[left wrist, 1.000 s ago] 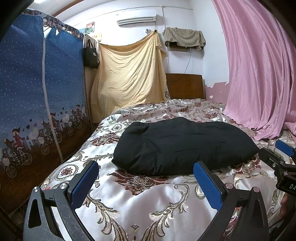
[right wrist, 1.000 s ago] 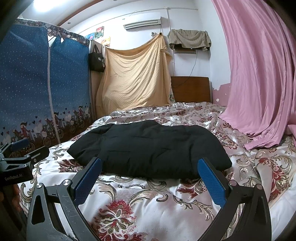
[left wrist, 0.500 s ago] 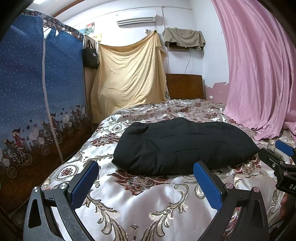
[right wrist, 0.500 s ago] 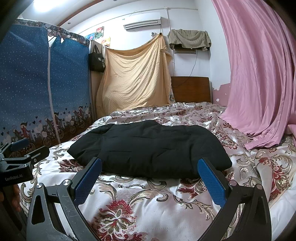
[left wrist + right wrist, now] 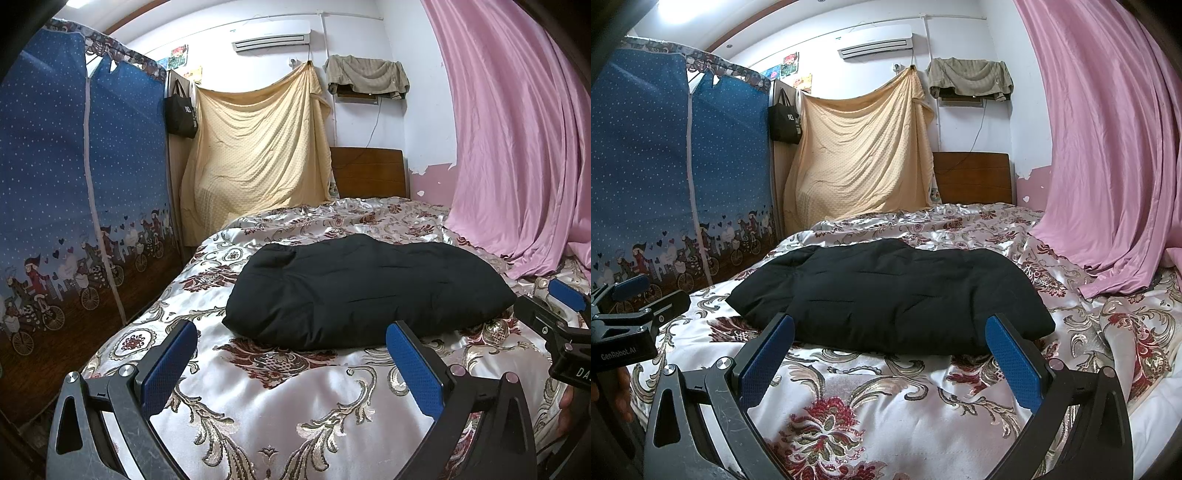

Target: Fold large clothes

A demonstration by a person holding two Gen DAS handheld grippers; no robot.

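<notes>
A padded black garment (image 5: 362, 291) (image 5: 897, 295) lies folded into a thick bundle on the floral satin bedspread (image 5: 280, 398) (image 5: 871, 402). My left gripper (image 5: 291, 354) hovers open just short of its near edge, nothing between the blue pads. My right gripper (image 5: 890, 350) is open too, its blue pads level with the bundle's near edge and apart from it. Each gripper shows at the side of the other's view: the right gripper (image 5: 554, 314) at the right edge, the left gripper (image 5: 631, 299) at the left edge.
A blue fabric wardrobe (image 5: 74, 206) (image 5: 665, 192) stands along the bed's left side. A pink curtain (image 5: 517, 140) (image 5: 1115, 147) hangs on the right and spills onto the bed. A yellow sheet (image 5: 258, 155) and wooden headboard (image 5: 369, 173) are behind.
</notes>
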